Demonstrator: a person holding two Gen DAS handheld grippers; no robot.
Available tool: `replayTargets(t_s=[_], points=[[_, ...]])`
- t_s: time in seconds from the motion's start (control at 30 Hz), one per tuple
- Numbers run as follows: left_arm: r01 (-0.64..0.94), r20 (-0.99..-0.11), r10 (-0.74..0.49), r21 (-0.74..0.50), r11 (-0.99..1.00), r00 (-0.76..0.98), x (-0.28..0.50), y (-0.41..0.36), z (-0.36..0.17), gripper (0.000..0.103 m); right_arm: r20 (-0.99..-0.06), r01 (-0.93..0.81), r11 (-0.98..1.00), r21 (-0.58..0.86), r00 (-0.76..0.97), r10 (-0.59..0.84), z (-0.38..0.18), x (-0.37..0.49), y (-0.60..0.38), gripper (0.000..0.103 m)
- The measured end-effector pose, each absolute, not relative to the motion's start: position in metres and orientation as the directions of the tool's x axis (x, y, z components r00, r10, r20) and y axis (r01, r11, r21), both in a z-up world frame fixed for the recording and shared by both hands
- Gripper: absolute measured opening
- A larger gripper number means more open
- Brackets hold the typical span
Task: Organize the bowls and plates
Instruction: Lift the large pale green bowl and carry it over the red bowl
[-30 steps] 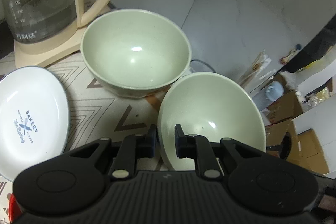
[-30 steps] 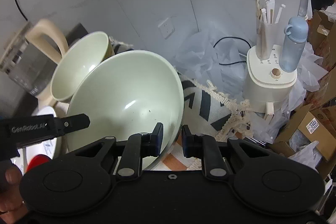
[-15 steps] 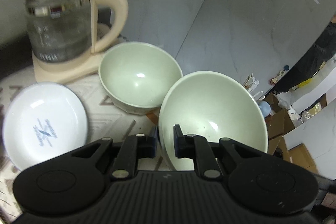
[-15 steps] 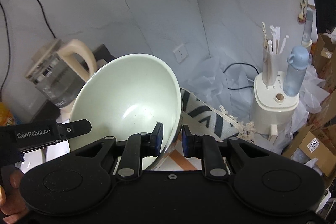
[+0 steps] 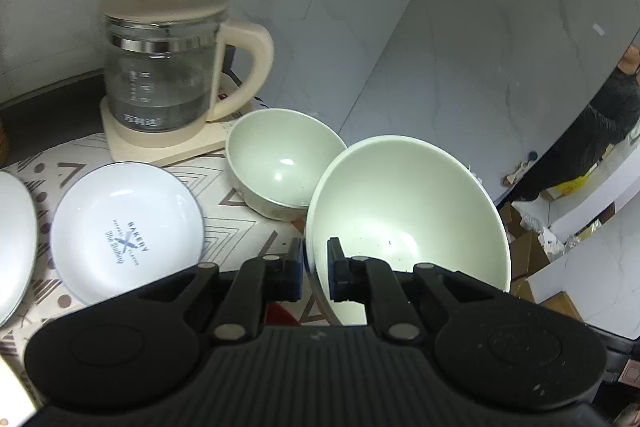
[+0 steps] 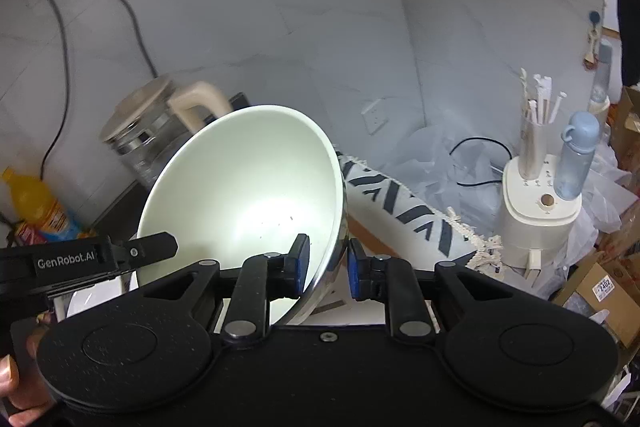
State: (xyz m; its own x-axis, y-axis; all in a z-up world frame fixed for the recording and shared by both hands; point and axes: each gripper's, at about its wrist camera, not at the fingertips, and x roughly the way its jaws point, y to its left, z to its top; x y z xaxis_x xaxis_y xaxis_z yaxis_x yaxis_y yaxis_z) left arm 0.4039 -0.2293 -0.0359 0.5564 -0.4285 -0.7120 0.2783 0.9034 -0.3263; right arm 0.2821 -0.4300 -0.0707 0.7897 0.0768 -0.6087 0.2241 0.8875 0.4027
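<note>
Mid-carry. White enamel plate with blue "BAKERY" print (image 5: pixel 127 231) sits on the patterned cloth; right of it a pale green bowl (image 5: pixel 282 173) rests in front of the glass kettle with cream handle (image 5: pixel 168 75). A second pale green bowl (image 5: pixel 408 227) is airborne, tilted, rim pinched by left gripper (image 5: pixel 314 269) and right gripper (image 6: pixel 325 265) alike. Next, likely: level it, lower into the resting bowl. Versus 1 s ago: lifted higher, the resting bowl looks farther off.
</note>
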Motion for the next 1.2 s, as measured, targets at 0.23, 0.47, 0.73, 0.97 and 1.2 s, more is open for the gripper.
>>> replayTargets(t_s=[0.23, 0.47, 0.73, 0.97, 1.2], points=[[0.25, -0.711, -0.41, -0.325, 0.912, 0.572, 0.389, -0.209, -0.03, 0.006, -0.602, 0.17, 0.902, 0.397, 0.79, 0.116, -0.063, 0.273, -0.416, 0.022], [0.222, -0.698, -0.406, -0.343, 0.913, 0.59, 0.375, -0.192, -0.025, 0.006, -0.6, 0.109, 0.922, 0.372, 0.786, 0.149, -0.06, 0.269, -0.406, 0.022], [0.154, -0.713, -0.392, -0.377, 0.913, 0.581, 0.362, -0.17, -0.029, 0.005, -0.621, 0.06, 0.928, 0.367, 0.759, 0.196, -0.065, 0.267, -0.392, 0.022], [0.097, -0.744, -0.367, -0.381, 0.92, 0.559, 0.356, -0.154, -0.038, 0.006, -0.649, 0.015, 0.936, 0.351, 0.725, 0.232, -0.073, 0.269, -0.376, 0.022], [0.051, -0.783, -0.331, -0.36, 0.932, 0.526, 0.351, -0.142, -0.05, 0.006, -0.686, -0.014, 0.94, 0.341, 0.681, 0.259, -0.084, 0.275, -0.363, 0.022]])
